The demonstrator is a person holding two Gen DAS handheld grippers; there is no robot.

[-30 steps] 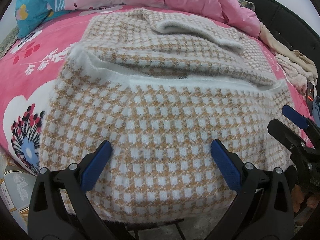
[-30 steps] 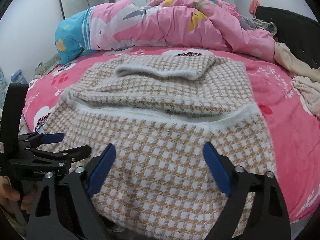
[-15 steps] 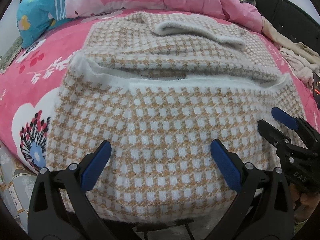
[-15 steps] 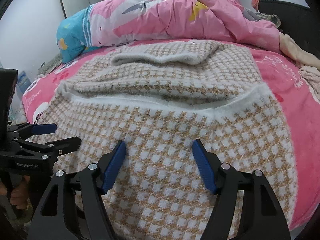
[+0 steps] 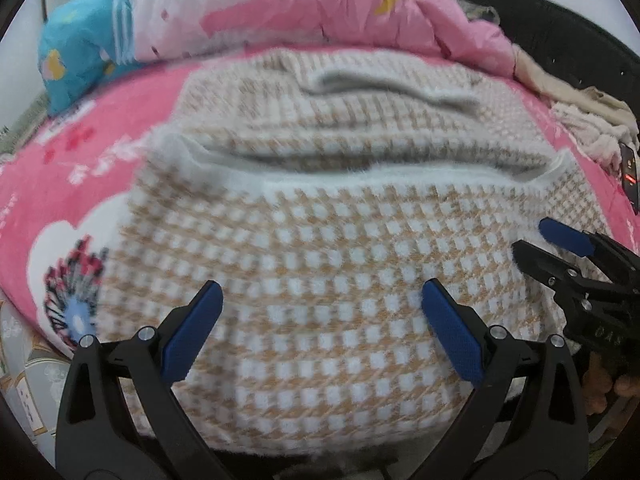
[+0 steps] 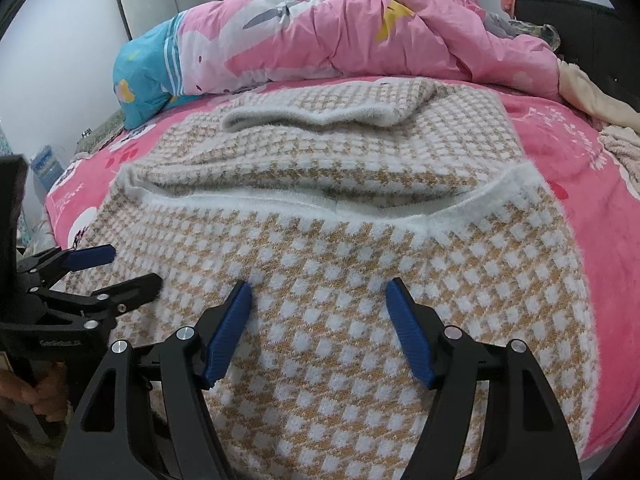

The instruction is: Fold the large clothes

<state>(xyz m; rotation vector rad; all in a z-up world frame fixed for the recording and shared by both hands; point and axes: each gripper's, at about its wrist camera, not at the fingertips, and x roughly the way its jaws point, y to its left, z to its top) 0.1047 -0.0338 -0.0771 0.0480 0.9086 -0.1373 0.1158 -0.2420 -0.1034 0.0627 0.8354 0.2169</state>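
A tan-and-white houndstooth knit garment lies spread on the pink bed, its sleeves folded across the upper part; it also shows in the right wrist view. My left gripper is open and empty, low over the garment's near hem. My right gripper is open with narrower jaws, low over the hem and holding nothing. The right gripper shows in the left wrist view. The left gripper shows in the right wrist view.
A crumpled pink quilt and a blue pillow lie at the far side of the bed. Beige clothes and a phone lie at the right. A black headboard stands at the far right. The pink sheet surrounds the garment.
Both grippers have dropped lower and closer to the garment's near hem. The right gripper's jaws have narrowed from wide open. The garment has not moved.
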